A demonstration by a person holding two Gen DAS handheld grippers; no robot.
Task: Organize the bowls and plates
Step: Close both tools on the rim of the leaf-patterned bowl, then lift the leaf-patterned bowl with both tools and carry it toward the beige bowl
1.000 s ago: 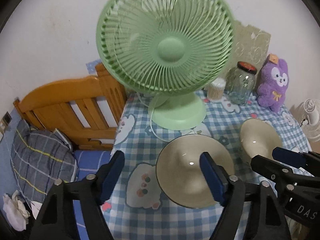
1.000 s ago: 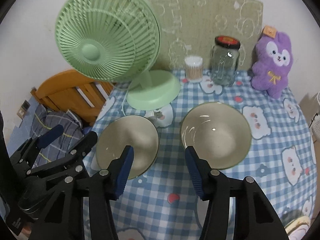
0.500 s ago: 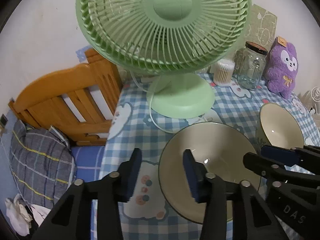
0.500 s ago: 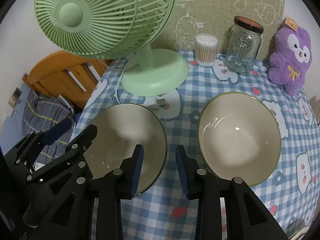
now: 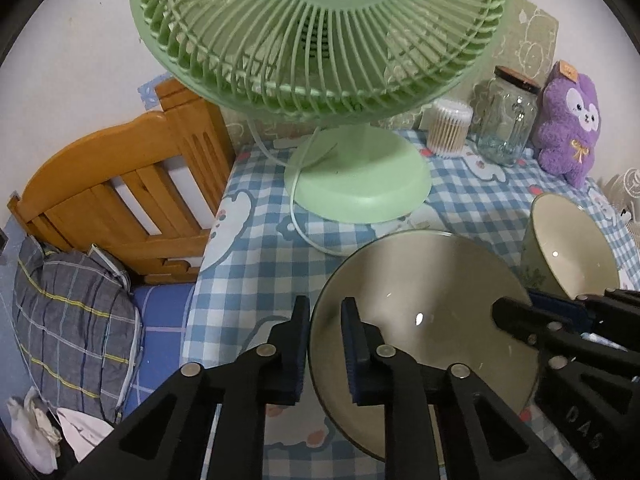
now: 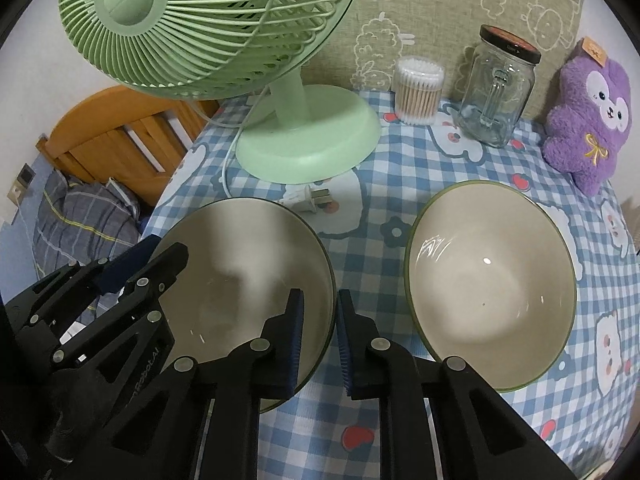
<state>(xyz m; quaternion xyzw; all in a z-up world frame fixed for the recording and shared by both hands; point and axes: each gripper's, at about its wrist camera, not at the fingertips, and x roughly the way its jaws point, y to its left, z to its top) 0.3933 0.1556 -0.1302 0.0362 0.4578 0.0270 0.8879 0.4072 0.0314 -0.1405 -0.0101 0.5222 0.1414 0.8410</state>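
Left wrist view: left gripper, fingers having just been closing, now pinching the left rim of the near bowl, one pad outside the wall, one inside. Right gripper, fingers likewise just closing, pinches the right rim of the same bowl in the same manner; its black frame shows at the right edge of the left view. Near bowl: cream inside, green rim, on the checked blue-and-white surface, towards its left edge. Second bowl: same make, upright, beside the first on its right, apart from it, untouched. Green fan: round base behind the near bowl, white cord and plug lying between base and bowl. Along the back edge: cotton swab tub, glass jar with dark lid, purple plush toy. Off the surface at left: wooden bed frame, grey plaid pillow.
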